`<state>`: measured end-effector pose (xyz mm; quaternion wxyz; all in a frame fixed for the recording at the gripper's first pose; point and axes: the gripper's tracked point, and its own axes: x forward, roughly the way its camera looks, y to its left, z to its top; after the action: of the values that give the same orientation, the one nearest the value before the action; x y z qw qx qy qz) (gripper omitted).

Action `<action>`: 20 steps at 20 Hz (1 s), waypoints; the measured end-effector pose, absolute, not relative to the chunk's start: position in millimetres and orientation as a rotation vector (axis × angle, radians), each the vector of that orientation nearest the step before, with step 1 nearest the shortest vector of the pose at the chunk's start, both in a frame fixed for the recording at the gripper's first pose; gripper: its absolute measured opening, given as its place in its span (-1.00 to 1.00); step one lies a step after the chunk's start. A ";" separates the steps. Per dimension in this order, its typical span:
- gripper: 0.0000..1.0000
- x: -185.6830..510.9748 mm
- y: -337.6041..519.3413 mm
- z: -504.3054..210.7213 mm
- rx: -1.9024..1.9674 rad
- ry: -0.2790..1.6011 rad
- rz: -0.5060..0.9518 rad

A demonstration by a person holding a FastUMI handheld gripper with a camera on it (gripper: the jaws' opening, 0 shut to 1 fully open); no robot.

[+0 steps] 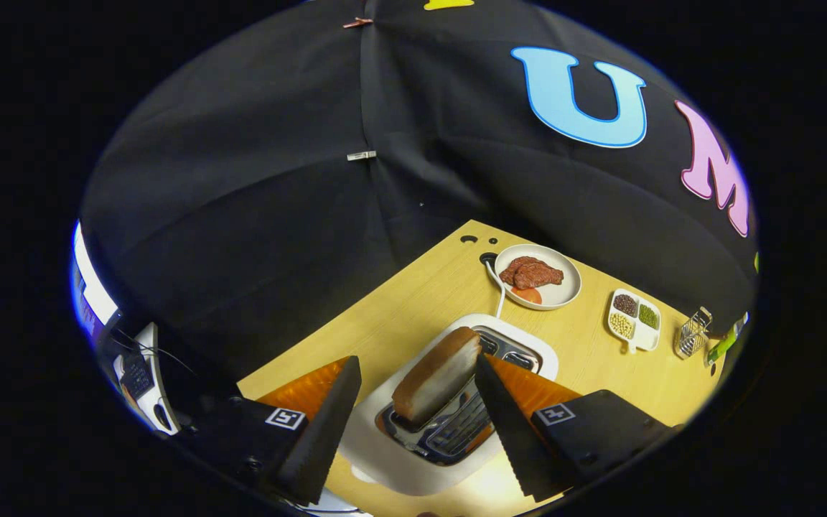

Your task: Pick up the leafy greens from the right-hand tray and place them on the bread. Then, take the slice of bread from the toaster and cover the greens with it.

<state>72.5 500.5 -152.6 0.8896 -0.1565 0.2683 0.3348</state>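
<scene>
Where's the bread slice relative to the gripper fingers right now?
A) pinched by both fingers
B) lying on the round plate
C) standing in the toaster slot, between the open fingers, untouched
C: the bread slice stands in the toaster slot, with the gripper fingers spread apart either side, not touching it.

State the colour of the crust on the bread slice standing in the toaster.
Brown crust, pale side, in the gripper view: bread slice between the open fingers.

Nothing really readable here, tbh. The closest thing to a sign is two little square black-and-white marker tags [285, 418], one on each side of the gripper [417, 359] just behind its fingers. The fingers sit spread wide either side of the bread slice [436, 373] in the toaster [370, 445].
</scene>
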 end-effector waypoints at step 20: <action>-0.71 78.0 487.6 -164.6 -0.244 0.685 0.655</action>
<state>78.0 487.6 -164.6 0.8825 -0.1171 0.3292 0.3147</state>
